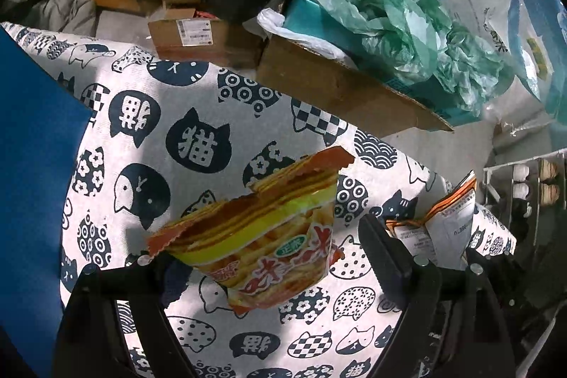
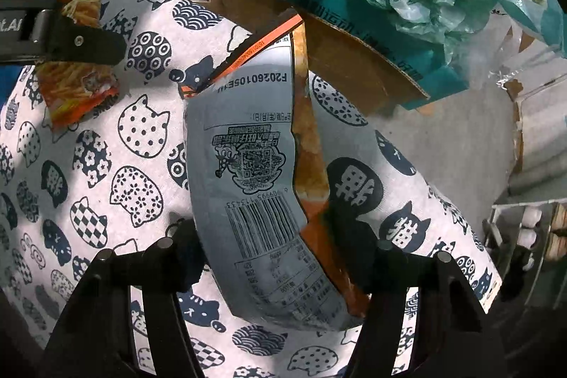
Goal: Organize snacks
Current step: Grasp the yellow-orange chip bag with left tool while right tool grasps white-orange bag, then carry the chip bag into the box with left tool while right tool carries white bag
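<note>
Table (image 1: 198, 87) under cat-print cloth. Left gripper (image 1: 269, 257) pointed down, fingers (image 1: 381, 247) wide apart around a yellow-and-orange snack bag (image 1: 269, 247) lying on the cloth; left pad close to the bag's torn edge, contact unclear, right finger clear of it. Right gripper (image 2: 283, 257) over a second snack bag (image 2: 258, 186), grey barcode side up, fingers (image 2: 187, 257) either side; cannot tell whether clamped. Beyond the table edge, cardboard box (image 1: 336, 87) stuffed with green plastic (image 1: 407, 34).

Hard light fell in patches on the tablecloth (image 1: 219, 101) beyond the tongs, with deep shadows and bent, dark edges.
</note>
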Tool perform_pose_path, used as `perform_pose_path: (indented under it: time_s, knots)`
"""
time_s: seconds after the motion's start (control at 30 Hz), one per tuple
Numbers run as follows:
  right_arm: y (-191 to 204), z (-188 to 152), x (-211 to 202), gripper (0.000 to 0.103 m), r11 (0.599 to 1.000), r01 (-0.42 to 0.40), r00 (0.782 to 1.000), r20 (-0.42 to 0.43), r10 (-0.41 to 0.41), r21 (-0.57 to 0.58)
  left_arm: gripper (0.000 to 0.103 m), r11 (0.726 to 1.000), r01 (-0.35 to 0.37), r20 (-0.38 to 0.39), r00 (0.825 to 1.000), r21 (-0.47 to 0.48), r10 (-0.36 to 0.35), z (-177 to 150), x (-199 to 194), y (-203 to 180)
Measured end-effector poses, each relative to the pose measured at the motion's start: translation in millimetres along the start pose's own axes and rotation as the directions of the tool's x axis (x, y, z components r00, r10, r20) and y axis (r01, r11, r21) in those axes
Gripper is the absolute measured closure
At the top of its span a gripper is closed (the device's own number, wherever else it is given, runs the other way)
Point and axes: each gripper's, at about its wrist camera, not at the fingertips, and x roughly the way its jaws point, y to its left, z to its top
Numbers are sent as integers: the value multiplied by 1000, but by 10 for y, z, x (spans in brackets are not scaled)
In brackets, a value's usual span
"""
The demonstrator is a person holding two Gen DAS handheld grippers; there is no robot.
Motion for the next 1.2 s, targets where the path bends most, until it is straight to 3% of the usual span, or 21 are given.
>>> perform_pose_path:
  time_s: [0.07,0.2,0.4,0.73,1.2]
  knots:
    - [-11,12,-2,44,1000,-13,1000,1,13,13,27,1000,6,6,1000,15,-6,-13,-7,3]
    - [-81,47,-24,61,997,-38,999,-1,38,62,48,997,-11,15,1000,70,10,-67,-35,2]
    - [-119,36,-95,69,990,-55,998,1,55,128,58,995,15,14,1000,102,-16,-145,-107,71]
    - [42,-68,-311,69,965,-133,991,52,124,228,61,987,17,47,999,159,-25,-318,-390,152]
    - [323,-172,-961,69,948,-180,978,148,144,263,61,954,-38,149,989,297,-7,-671,-1221,440]
